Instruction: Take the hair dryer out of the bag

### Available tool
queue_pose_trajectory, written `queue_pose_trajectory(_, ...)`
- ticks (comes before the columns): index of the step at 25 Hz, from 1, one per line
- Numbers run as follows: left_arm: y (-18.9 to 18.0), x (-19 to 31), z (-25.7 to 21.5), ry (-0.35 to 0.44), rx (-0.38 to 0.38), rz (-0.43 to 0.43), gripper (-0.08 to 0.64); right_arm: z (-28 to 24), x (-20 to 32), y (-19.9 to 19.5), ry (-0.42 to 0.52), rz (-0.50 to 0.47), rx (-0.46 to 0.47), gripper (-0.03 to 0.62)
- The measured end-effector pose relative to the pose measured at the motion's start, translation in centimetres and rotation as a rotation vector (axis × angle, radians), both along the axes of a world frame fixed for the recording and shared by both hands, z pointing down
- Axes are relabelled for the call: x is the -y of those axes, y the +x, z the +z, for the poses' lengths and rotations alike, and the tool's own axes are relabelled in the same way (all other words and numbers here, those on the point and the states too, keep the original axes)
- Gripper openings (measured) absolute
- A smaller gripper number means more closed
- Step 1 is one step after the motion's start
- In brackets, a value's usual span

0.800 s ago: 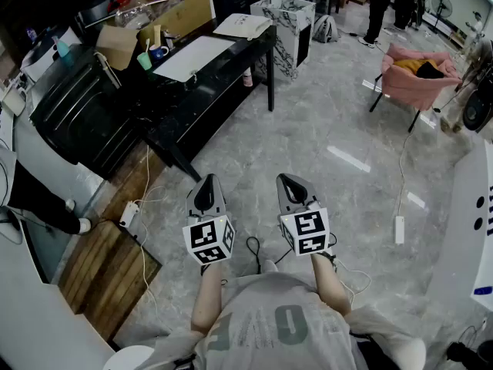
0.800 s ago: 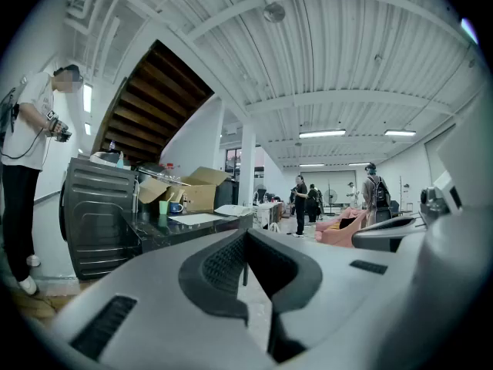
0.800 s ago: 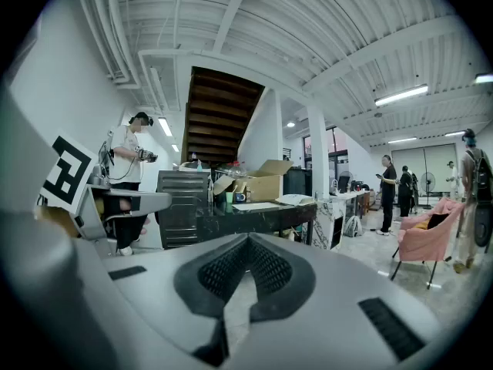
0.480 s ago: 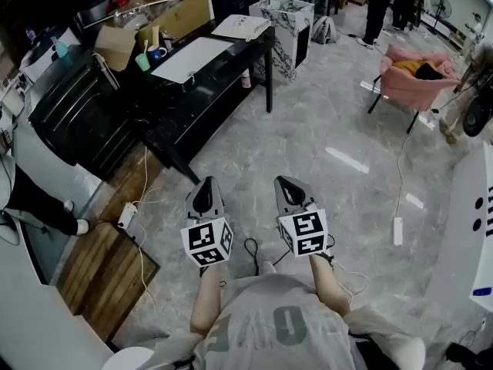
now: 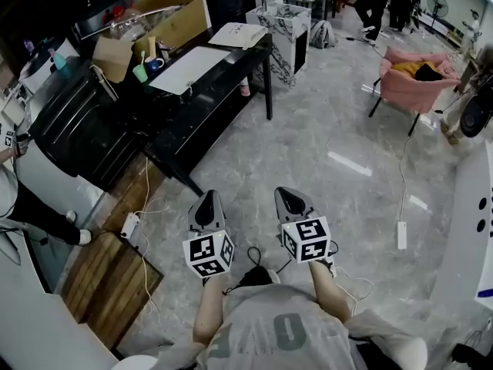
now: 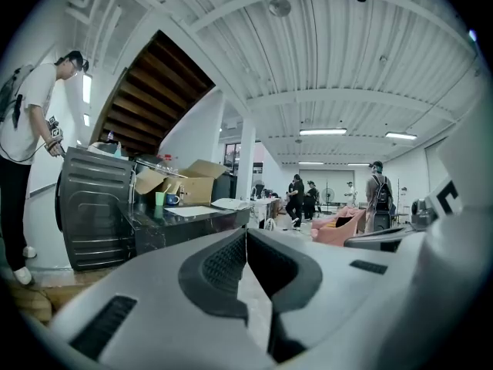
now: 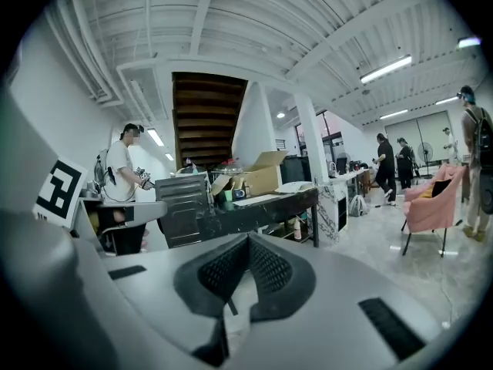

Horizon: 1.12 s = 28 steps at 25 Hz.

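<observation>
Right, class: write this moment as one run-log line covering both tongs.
left tongs: shut, empty | right tongs: shut, empty | position: side by side above the floor, apart from the black table | hair dryer: not seen

The head view is evenly lit but dim at upper left, where the black table swallows detail. Pale glare streaks lie on the glossy floor at centre right. Both gripper views bend strongly and have black corners. Ceiling strip lights glow, and the left gripper looms soft at the bottom.
</observation>
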<state>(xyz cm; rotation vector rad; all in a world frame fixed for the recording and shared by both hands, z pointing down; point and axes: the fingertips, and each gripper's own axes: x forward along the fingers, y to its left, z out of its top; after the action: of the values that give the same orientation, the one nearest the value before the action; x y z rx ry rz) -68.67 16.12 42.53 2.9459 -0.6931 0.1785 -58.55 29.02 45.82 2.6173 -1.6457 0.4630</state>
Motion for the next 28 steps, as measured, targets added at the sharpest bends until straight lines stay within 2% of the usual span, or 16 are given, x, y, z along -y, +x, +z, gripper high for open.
queue_pose_trajectory(7,-0.2,2.4,0.9,-0.042,-0.012,-0.042,0.031,0.8,2.0,0.0,-0.002,-0.054,0.024,0.031)
queue_pose_trajectory(12,2.6,4.5,-0.1,-0.027,-0.048,-0.018,0.031,-0.1,3.5,2.4,0.014,-0.047,0.005,0.031)
queue_pose_trajectory(17,8.2,7.4,-1.7,-0.016,-0.114,0.034,0.031,-3.3,6.3,6.4,0.087,-0.039,-0.057,0.031)
queue_pose_trajectory(21,13.5,9.8,-2.0,-0.005,-0.143,0.085,0.031,-4.0,9.3,10.4,0.070,-0.033,-0.128,0.031)
queue_pose_trajectory(25,17.8,11.8,-0.9,-0.033,-0.127,0.121,0.031,-2.3,12.3,13.9,0.035,-0.033,-0.078,0.031)
queue_pose_trajectory(28,21.7,14.2,-0.8,-0.067,-0.119,0.138,0.031,-2.4,14.7,16.9,0.015,-0.021,-0.086,0.031)
